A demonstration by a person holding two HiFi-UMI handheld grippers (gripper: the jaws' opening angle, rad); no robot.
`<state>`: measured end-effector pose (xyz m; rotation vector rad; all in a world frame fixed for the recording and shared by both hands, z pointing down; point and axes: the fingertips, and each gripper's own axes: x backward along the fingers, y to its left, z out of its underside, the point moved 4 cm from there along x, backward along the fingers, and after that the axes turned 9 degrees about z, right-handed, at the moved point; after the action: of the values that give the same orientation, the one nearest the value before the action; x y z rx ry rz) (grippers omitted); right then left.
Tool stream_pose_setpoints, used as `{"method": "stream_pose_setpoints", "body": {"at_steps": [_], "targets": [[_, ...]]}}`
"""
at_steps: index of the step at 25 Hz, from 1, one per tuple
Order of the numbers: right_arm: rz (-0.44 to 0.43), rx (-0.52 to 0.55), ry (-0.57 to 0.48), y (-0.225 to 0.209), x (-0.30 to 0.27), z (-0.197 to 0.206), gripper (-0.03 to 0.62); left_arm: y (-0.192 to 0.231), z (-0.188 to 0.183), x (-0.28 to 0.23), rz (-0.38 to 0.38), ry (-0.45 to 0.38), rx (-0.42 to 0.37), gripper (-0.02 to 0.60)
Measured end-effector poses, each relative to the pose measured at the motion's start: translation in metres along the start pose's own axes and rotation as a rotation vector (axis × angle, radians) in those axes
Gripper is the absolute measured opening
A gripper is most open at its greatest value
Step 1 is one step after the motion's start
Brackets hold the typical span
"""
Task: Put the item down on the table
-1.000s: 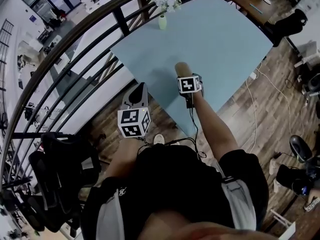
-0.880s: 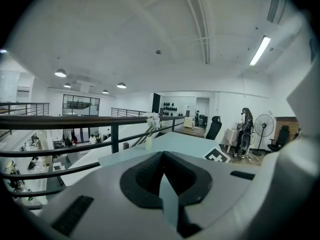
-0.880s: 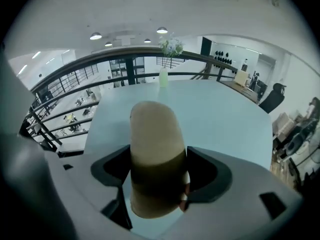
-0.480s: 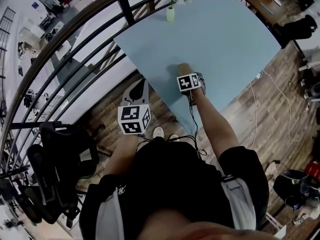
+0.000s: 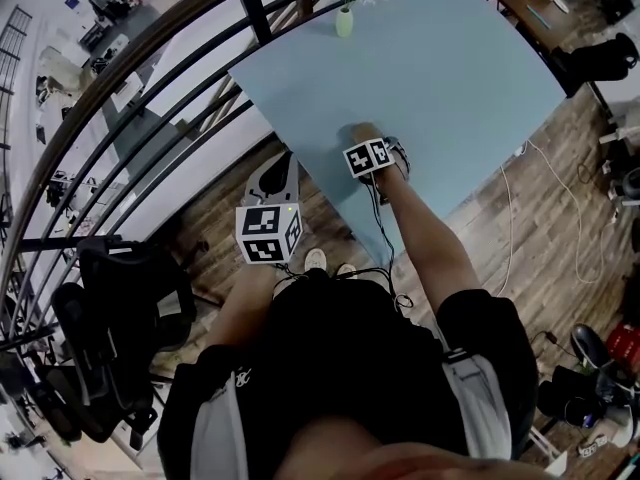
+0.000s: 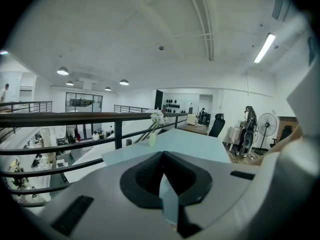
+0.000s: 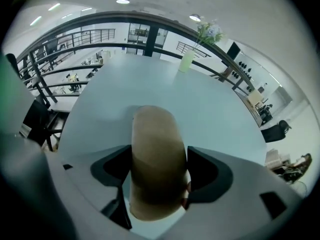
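A tan, rounded oblong item [image 7: 156, 156] sits between the jaws of my right gripper [image 7: 156, 176], which is shut on it low over the light blue table [image 7: 220, 109]. In the head view only the item's tip [image 5: 362, 132] shows beyond the right gripper [image 5: 367, 146], near the table's near-left edge [image 5: 300, 88]. Whether the item touches the tabletop I cannot tell. My left gripper [image 5: 275, 183] hangs off the table's left side over the wooden floor; in its own view the left gripper [image 6: 162, 181] is shut with nothing in it.
A small pale green vase of white flowers [image 5: 345, 18] stands at the table's far corner, also the vase [image 7: 186, 61]. A dark metal railing [image 5: 150, 58] runs along the left with a drop behind it. Cables [image 5: 520, 158] lie on the floor to the right.
The right gripper with the tan item has moved slightly left and lower toward the tabletop. The left gripper has barely shifted.
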<state>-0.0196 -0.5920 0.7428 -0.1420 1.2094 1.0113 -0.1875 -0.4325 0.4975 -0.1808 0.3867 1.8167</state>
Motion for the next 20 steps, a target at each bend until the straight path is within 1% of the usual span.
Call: {"method": "stream_pose_setpoints", "body": {"at_steps": [4, 8, 9, 11, 12, 14, 16, 18, 20], "targets": [[-0.07, -0.095, -0.093, -0.009, 0.019, -0.007, 0.353, -0.004, -0.002, 0.001, 0.012, -0.002, -0.012, 0.011], [-0.089, -0.201, -0.261, -0.03, 0.057, -0.026, 0.353, -0.011, -0.008, 0.0, 0.028, -0.015, -0.029, 0.011], [-0.102, -0.242, -0.317, -0.035, 0.068, -0.03, 0.338, -0.014, -0.01, 0.0, 0.033, -0.019, -0.032, 0.011], [-0.118, -0.344, -0.451, -0.046, 0.094, -0.036, 0.243, -0.019, -0.013, 0.0, 0.044, -0.03, -0.04, 0.011], [-0.109, -0.396, -0.517, -0.053, 0.109, -0.038, 0.205, -0.021, -0.016, 0.0, 0.05, -0.037, -0.046, 0.011], [-0.057, -0.488, -0.636, -0.072, 0.141, -0.039, 0.131, -0.027, -0.022, 0.0, 0.062, -0.055, -0.056, 0.012], [0.009, -0.558, -0.737, -0.091, 0.174, -0.038, 0.056, -0.034, -0.028, 0.001, 0.077, -0.073, -0.065, 0.011], [0.064, -0.603, -0.821, -0.106, 0.207, -0.035, 0.002, -0.041, -0.033, 0.003, 0.095, -0.091, -0.074, 0.011], [0.103, -0.639, -0.893, -0.12, 0.238, -0.031, 0.0, -0.048, -0.037, 0.002, 0.115, -0.107, -0.085, 0.011]]}}
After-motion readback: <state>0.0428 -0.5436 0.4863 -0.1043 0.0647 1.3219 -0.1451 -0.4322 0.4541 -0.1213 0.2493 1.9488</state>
